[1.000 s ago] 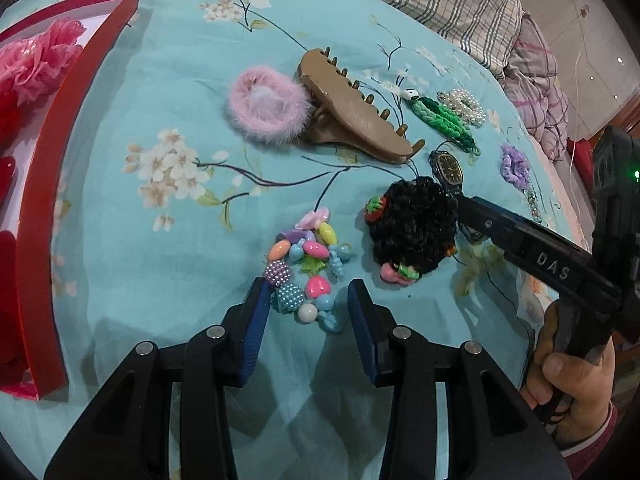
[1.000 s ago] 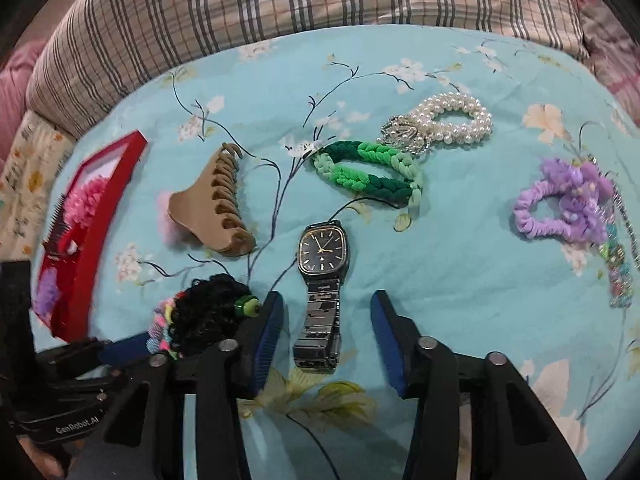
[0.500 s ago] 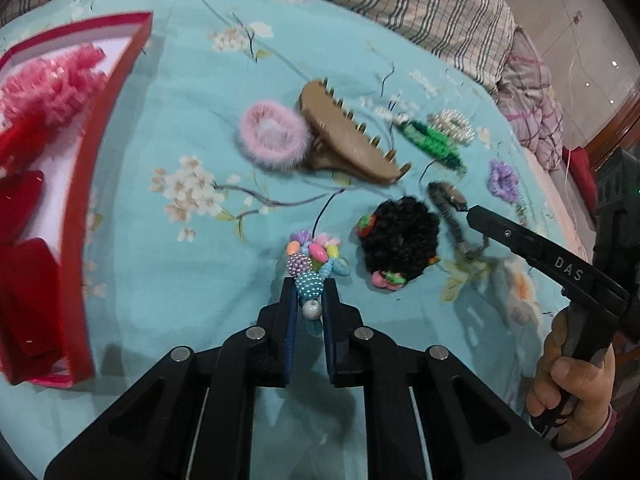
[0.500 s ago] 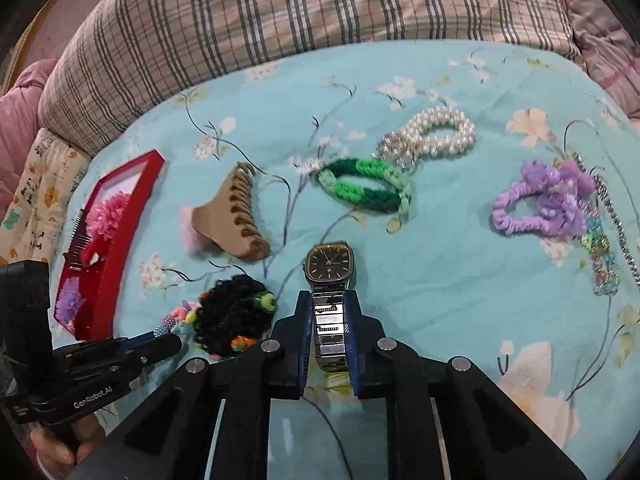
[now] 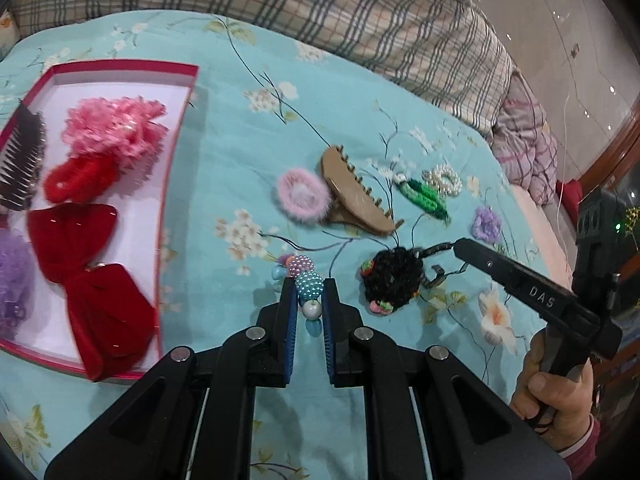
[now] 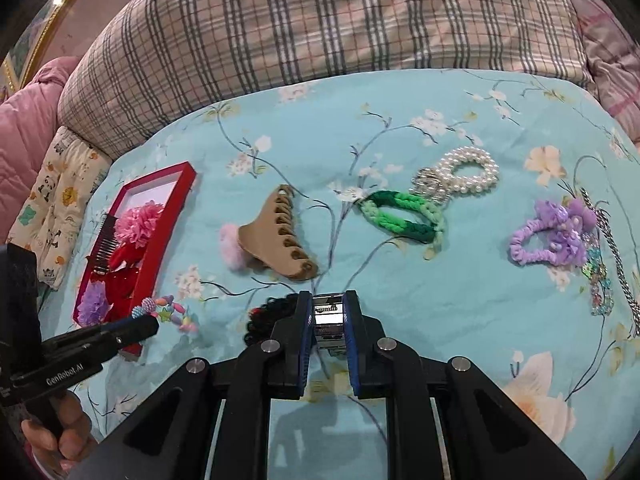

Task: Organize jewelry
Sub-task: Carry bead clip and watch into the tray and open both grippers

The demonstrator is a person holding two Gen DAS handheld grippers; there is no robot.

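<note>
Leftmost, on the turquoise floral bedspread, sits a shallow red tray with a white floor. Inside it lie a dark comb, a pink ruffled flower, a red scrunchie, a red bow and a lilac puff at the near left corner.

Just right of the tray, the left gripper is clamped on a colourful bead bracelet; its jaws have just been closing, and the beads sit pinched between the blue pads, the rest of the strand poking out past the tips, above the cloth.

Beyond it, a fluffy pink scrunchie touches a tan claw clip. Nearer, a black curly scrunchie with coloured beads lies on the cloth.

Next, the right gripper is clamped on the metal band of a wristwatch; its jaws too have just been closing. In the left wrist view the watch hangs from that gripper's tip, just beside the black scrunchie; whether it touches the scrunchie I cannot tell. A hand grips the handle.

Farther right lie a green braided band touching a pearl bracelet, then a purple scrunchie, then a sequin strand beside a silver chain. A plaid pillow borders the far side.
</note>
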